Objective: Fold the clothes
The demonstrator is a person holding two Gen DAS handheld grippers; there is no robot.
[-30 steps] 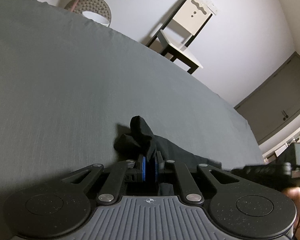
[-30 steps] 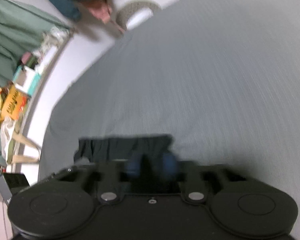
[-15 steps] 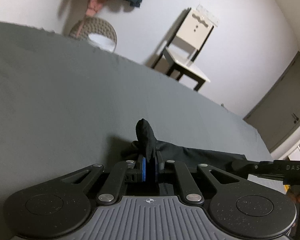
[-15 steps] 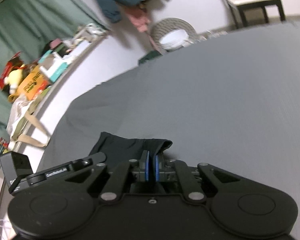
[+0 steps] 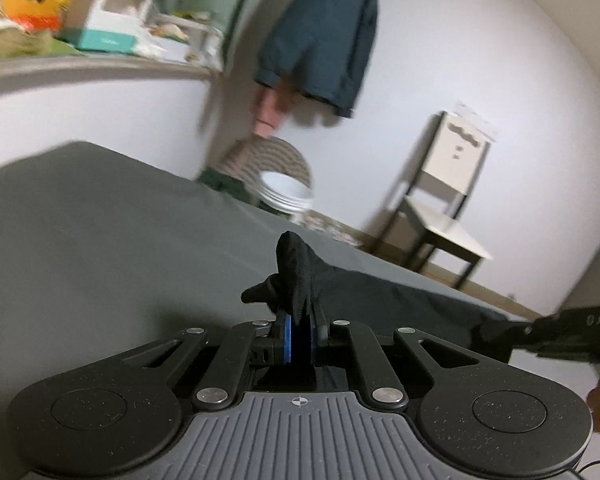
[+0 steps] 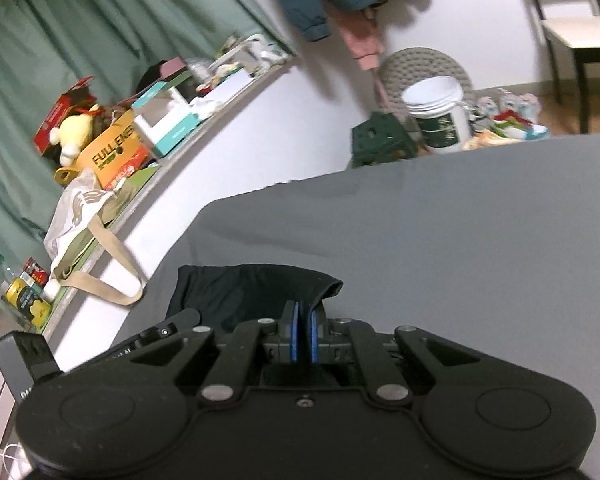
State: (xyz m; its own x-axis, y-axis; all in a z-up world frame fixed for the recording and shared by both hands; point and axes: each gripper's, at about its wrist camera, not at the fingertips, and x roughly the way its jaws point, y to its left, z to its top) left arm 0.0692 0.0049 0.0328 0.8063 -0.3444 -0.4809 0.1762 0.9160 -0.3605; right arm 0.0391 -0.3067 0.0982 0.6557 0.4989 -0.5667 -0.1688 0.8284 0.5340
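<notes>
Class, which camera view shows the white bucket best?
The right wrist view: the white bucket stands sharp on the floor, its dark label visible. The left wrist view shows the bucket blurred, its lower part hidden behind the grey bed cover.

A lived-in home bedroom: a grey bed [image 6: 460, 220], coats [image 5: 324, 28] hanging at 12 o'clock, a chair [image 5: 440, 216] at 2 o'clock, a cluttered ledge [image 6: 172, 128] before curtains [image 6: 60, 40] at 10 o'clock.

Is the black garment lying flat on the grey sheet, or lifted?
Lifted at both ends: the left gripper and right gripper each pinch a bunched edge of the black garment, which spans between them.
</notes>
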